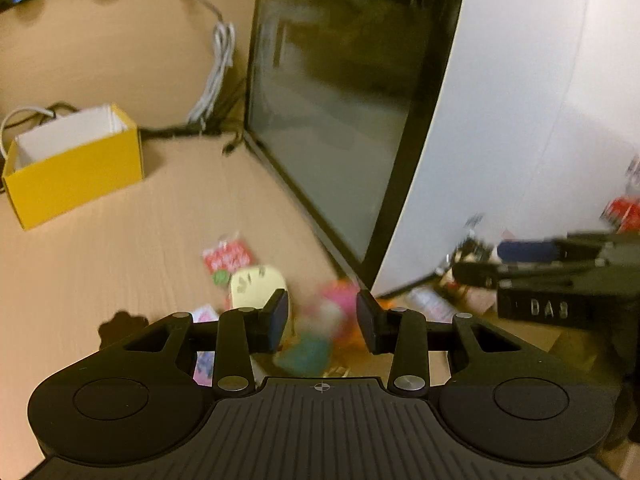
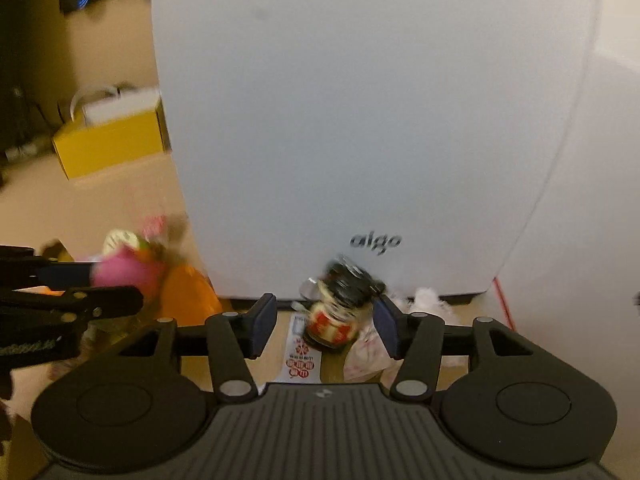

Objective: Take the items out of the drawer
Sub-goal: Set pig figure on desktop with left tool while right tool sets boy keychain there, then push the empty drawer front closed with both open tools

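My left gripper (image 1: 322, 314) has its jaws well apart around a blurred pink, white and teal soft thing (image 1: 334, 300). Whether the pads press on it I cannot tell. The right wrist view shows that pink thing (image 2: 124, 274) at the left gripper's (image 2: 116, 284) tips, above an orange item (image 2: 188, 296). My right gripper (image 2: 324, 320) is open. A small jar (image 2: 332, 320) with a black lid and a red and gold label lies tilted between its fingers, clear of both pads. No drawer is in view.
A white computer case (image 2: 360, 120) with a dark glass side (image 1: 332, 120) stands close ahead on the wooden table. A yellow open box (image 1: 76, 168) sits at the left, white cables (image 1: 216, 68) behind it. Small packets (image 1: 228, 258) and a sachet (image 2: 300, 356) lie on the table.
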The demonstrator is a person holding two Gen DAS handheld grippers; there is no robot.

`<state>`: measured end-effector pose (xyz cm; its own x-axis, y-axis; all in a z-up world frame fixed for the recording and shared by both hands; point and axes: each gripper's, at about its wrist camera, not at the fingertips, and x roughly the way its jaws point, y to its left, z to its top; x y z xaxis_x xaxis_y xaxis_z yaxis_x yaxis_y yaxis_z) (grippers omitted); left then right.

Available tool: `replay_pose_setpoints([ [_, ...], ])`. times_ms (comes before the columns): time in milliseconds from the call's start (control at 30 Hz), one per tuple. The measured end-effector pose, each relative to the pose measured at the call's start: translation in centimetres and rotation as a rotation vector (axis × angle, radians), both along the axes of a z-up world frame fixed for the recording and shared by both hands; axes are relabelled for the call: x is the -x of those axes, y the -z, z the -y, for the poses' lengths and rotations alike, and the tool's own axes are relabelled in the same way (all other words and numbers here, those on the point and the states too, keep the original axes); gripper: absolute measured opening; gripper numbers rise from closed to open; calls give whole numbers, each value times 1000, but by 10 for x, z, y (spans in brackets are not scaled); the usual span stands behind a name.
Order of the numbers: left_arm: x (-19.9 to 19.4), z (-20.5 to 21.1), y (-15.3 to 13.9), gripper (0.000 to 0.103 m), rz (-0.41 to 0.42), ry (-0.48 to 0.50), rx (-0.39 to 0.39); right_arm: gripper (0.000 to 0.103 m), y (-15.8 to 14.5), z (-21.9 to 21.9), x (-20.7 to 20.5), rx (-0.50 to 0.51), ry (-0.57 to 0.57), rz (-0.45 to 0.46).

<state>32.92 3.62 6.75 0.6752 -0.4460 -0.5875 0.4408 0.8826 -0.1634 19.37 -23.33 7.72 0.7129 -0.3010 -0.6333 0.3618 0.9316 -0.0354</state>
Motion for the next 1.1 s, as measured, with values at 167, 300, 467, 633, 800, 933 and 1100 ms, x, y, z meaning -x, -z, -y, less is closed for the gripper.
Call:
replay_pose_setpoints([
  [167,27,-17,-15,42,104,-97,35,67,-16,-4,31,44,-33,78],
  [300,57,-48,-23,42,161,-236,44,69,-17,-3,52,47,-54,102],
  [467,102,-91,-28,42,188,-410,41,70,-19,-20,61,37,-45,136],
  [633,155,-124,-27,42,226,-517,29,76,-13,-62,102,181,-121,154],
  [800,226,-157,-14,42,186,-589,20,80,-10,-106,150,228,-182,139],
  [933,292,-168,3,41,103,-588,24,81,-7,-138,190,140,-204,95],
  [1100,381,-150,25,41,60,-468,0,81,7,-179,262,9,-230,51],
])
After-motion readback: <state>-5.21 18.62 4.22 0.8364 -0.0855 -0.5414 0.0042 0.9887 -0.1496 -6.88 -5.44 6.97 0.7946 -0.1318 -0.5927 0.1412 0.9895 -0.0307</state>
